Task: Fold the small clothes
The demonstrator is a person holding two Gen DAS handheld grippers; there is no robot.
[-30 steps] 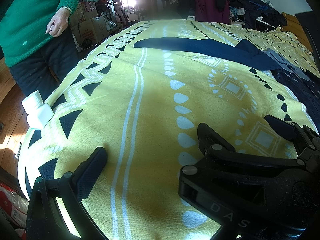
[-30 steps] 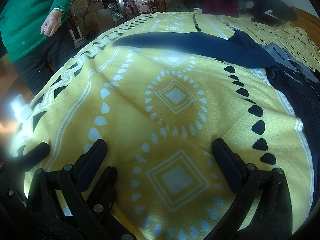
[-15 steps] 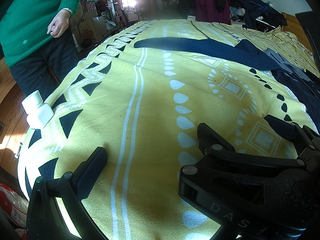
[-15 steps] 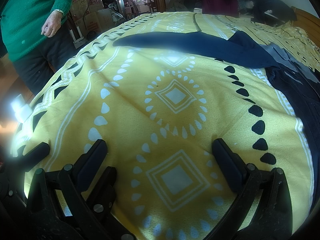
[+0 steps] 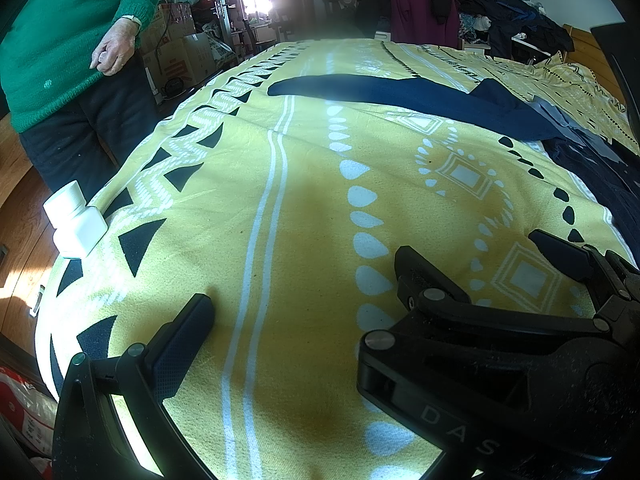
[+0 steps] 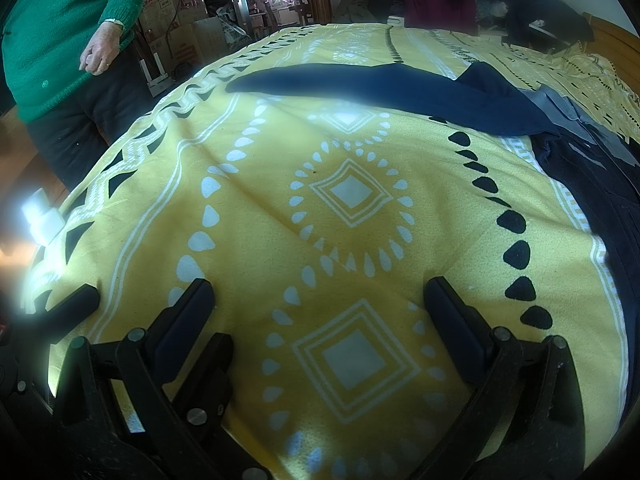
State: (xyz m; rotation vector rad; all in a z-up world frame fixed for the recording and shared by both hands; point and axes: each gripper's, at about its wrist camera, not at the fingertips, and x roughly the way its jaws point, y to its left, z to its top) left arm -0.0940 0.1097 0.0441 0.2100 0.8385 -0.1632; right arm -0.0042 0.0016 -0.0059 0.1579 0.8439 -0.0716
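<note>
A long navy garment (image 5: pixel 420 96) (image 6: pixel 380 88) lies stretched across the far part of the yellow patterned blanket (image 5: pixel 304 184) (image 6: pixel 260 240). A darker garment (image 5: pixel 592 176) (image 6: pixel 592 184) with a grey piece (image 6: pixel 560 108) on it lies at the right edge. My left gripper (image 5: pixel 304 304) rests low over the near blanket, open, with nothing between its fingers. My right gripper (image 6: pixel 320 304) sits just to its right, also open and empty. Both are well short of the clothes.
A person in a green sweater (image 5: pixel 60 40) (image 6: pixel 52 40) stands at the bed's left side. A white bottle (image 5: pixel 76 220) (image 6: pixel 42 220) sits on the blanket's left edge. Piled clothes (image 5: pixel 460 0) and cardboard boxes (image 5: pixel 180 56) stand beyond the bed.
</note>
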